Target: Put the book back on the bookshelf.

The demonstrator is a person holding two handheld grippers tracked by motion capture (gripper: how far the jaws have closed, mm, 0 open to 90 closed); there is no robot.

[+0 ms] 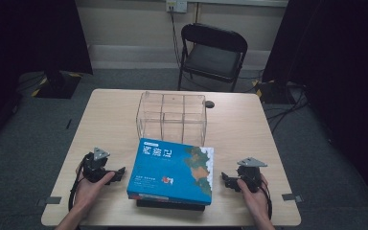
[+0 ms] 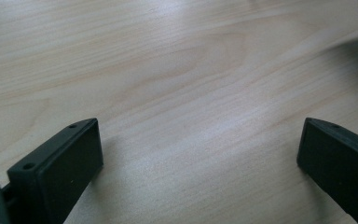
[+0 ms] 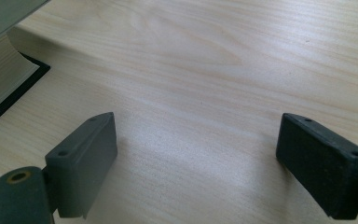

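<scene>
Table (image 1: 249, 129), bare beside book (image 1: 172, 171)

High view: dim room, dark at both sides & corners; bench (image 1: 249, 124) lit evenly from overhead, soft w/ slight blur, low res. Clear box (image 1: 171, 117) shows faint glare on its walls. Book (image 1: 172, 170) casts a thin shadow at its near edge. Gripper views: brighter, wood grain sharp mid-frame, fingers (image 2: 58, 170) close up & soft, w/ diffuse shadows beside them.
</scene>
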